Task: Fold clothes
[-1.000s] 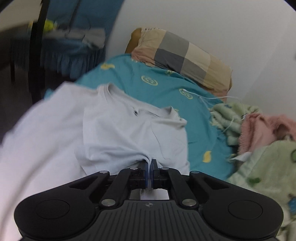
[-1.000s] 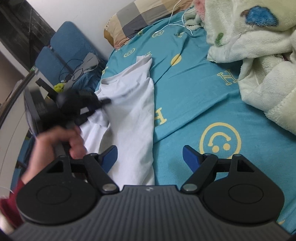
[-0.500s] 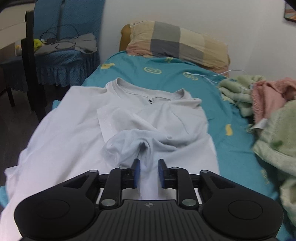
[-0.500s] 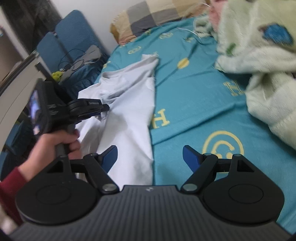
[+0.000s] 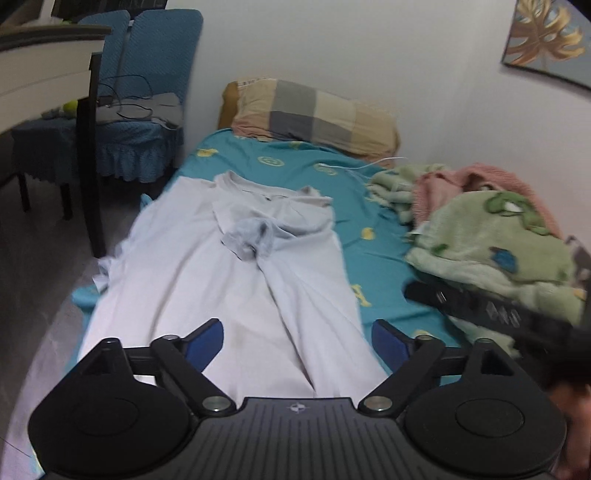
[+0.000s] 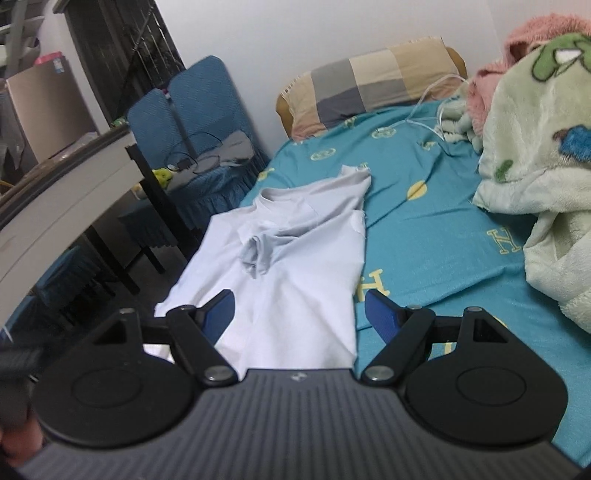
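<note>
Lying along the left edge of the teal bed (image 5: 384, 236), the white shirt (image 5: 229, 295) is overhanging, risking sliding off while you are holding both left gripper (image 5: 297, 341) and right gripper (image 6: 299, 308) released, its bunched sleeve (image 5: 251, 240) spoiling creases.

Home bedroom. Single bed with teal printed sheet (image 5: 295, 166), checked pillow (image 5: 314, 116) against white wall, heap of fleece blankets (image 6: 535, 155), white charging cable (image 6: 424, 114) on bedding. Blue-covered chairs (image 5: 147, 74) holding cables and clothing, desk edge (image 5: 48, 70), framed leaf print (image 5: 546, 33) on wall, cardboard box (image 6: 48, 99).
</note>
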A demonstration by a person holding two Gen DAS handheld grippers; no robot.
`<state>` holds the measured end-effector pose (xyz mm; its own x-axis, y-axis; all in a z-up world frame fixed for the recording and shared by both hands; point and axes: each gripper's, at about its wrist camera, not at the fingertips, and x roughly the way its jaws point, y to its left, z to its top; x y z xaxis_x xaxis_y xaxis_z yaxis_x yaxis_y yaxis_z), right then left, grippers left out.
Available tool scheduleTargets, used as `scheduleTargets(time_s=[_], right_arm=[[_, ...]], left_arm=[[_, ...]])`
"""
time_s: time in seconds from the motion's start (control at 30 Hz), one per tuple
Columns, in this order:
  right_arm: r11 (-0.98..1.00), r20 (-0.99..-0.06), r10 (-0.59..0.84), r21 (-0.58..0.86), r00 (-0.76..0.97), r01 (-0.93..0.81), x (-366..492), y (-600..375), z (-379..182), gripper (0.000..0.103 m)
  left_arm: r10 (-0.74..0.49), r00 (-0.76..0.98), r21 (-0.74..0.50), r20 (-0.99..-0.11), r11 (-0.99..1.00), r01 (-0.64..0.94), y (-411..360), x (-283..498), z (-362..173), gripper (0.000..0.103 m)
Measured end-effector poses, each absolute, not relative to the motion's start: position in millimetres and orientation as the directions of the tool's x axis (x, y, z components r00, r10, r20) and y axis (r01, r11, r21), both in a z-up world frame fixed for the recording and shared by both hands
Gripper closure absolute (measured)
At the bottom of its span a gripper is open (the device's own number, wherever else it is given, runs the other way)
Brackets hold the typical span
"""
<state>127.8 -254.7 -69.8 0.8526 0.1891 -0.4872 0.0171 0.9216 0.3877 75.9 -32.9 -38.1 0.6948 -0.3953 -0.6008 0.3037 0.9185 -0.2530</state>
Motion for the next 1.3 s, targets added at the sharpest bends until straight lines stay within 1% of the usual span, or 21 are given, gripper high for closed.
scheduleTargets(time_s=[0.03, 0.17, 0.2, 0.23, 0.33, 0.47, 0.53, 0.57, 0.67, 0.73, 0.77, 0.83, 0.93, 0.97, 1.03, 1.07, 1.1, 1.17, 1.2, 1.3], right_arm=[[0.922, -0.480, 0.192, 0.387, 0.856, 0.010, 123.8, -252.7, -67.5, 0.024], [0.940, -0.467, 0.182, 0.342, 0.865, -0.014, 110.4, -241.8, -59.8, 0.024], [0.942, -0.460, 0.185, 0.335, 0.868, -0.023, 108.9, -239.5, -58.7, 0.024], [0.941, -0.450, 0.193, 0.336, 0.872, -0.035, 108.9, -237.9, -58.3, 0.024], [0.936, -0.430, 0.222, 0.345, 0.875, -0.068, 112.1, -233.2, -59.6, 0.024], [0.925, -0.445, 0.279, 0.361, 0.851, -0.115, 128.9, -221.8, -64.6, 0.024], [0.922, -0.457, 0.319, 0.353, 0.830, -0.160, 142.5, -210.3, -61.3, 0.025], [0.918, -0.465, 0.341, 0.350, 0.817, -0.184, 152.4, -202.6, -59.6, 0.028], [0.902, -0.498, 0.410, 0.344, 0.765, -0.260, 194.1, -172.9, -54.8, 0.029], [0.888, -0.530, 0.453, 0.343, 0.716, -0.308, 233.2, -149.2, -55.6, 0.033], [0.881, -0.551, 0.471, 0.338, 0.689, -0.332, 254.3, -134.9, -57.3, 0.039], [0.870, -0.591, 0.493, 0.316, 0.638, -0.379, 291.0, -101.3, -62.9, 0.039], [0.854, -0.646, 0.502, 0.263, 0.575, -0.449, 334.3, -48.9, -81.3, 0.040], [0.846, -0.664, 0.502, 0.246, 0.554, -0.473, 348.7, -31.4, -87.4, 0.040], [0.828, -0.700, 0.500, 0.213, 0.510, -0.519, 377.5, 3.6, -99.6, 0.046], [0.817, -0.717, 0.498, 0.198, 0.488, -0.542, 391.9, 21.1, -105.7, 0.052], [0.810, -0.736, 0.487, 0.180, 0.471, -0.558, 403.1, 34.5, -114.1, 0.055], [0.801, -0.776, 0.450, 0.133, 0.441, -0.583, 414.0, 52.6, -134.0, 0.056], [0.800, -0.782, 0.441, 0.119, 0.441, -0.588, 415.4, 55.2, -137.6, 0.056], [0.811, -0.754, 0.442, 0.106, 0.485, -0.575, 409.8, 43.7, -130.2, 0.058]], left_arm=[[-0.399, 0.698, -0.256, -0.594, 0.917, 0.307, -29.6, 66.1, -41.1, 0.010], [-0.339, 0.728, -0.162, -0.596, 0.939, 0.304, -26.1, 57.2, -47.4, 0.005], [-0.329, 0.730, -0.157, -0.599, 0.942, 0.295, -24.7, 58.8, -47.1, 0.005], [-0.335, 0.726, -0.168, -0.600, 0.940, 0.295, -22.0, 61.0, -46.6, 0.004], [-0.415, 0.696, -0.218, -0.585, 0.908, 0.358, -14.0, 62.2, -40.1, 0.003], [-0.423, 0.701, -0.170, -0.574, 0.899, 0.403, 2.9, 60.1, -26.1, 0.003], [-0.420, 0.703, -0.169, -0.573, 0.901, 0.401, 16.8, 62.2, -21.9, 0.003], [-0.414, 0.709, -0.177, -0.571, 0.905, 0.386, 24.6, 63.8, -21.0, 0.003], [-0.408, 0.708, -0.231, -0.576, 0.912, 0.338, 51.0, 73.7, -22.1, 0.003], [-0.416, 0.700, -0.265, -0.580, 0.909, 0.321, 66.4, 81.1, -27.2, 0.003], [-0.420, 0.695, -0.278, -0.583, 0.907, 0.316, 73.3, 84.8, -30.5, 0.003], [-0.424, 0.688, -0.295, -0.589, 0.905, 0.306, 85.0, 93.6, -38.9, 0.003], [-0.404, 0.681, -0.313, -0.611, 0.913, 0.261, 105.0, 114.3, -54.6, 0.003], [-0.383, 0.684, -0.323, -0.621, 0.920, 0.222, 114.1, 121.8, -59.8, 0.003], [-0.357, 0.686, -0.354, -0.635, 0.923, 0.153, 132.9, 134.8, -68.8, 0.004], [-0.359, 0.686, -0.376, -0.632, 0.917, 0.133, 140.7, 138.7, -71.9, 0.004], [-0.362, 0.687, -0.398, -0.630, 0.910, 0.114, 148.5, 142.6, -75.1, 0.004], [-0.385, 0.685, -0.439, -0.619, 0.892, 0.105, 159.8, 148.5, -81.9, 0.004], [-0.400, 0.675, -0.454, -0.619, 0.885, 0.108, 161.2, 152.6, -86.0, 0.004], [-0.406, 0.641, -0.473, -0.651, 0.878, 0.076, 155.9, 167.7, -97.0, 0.006]])
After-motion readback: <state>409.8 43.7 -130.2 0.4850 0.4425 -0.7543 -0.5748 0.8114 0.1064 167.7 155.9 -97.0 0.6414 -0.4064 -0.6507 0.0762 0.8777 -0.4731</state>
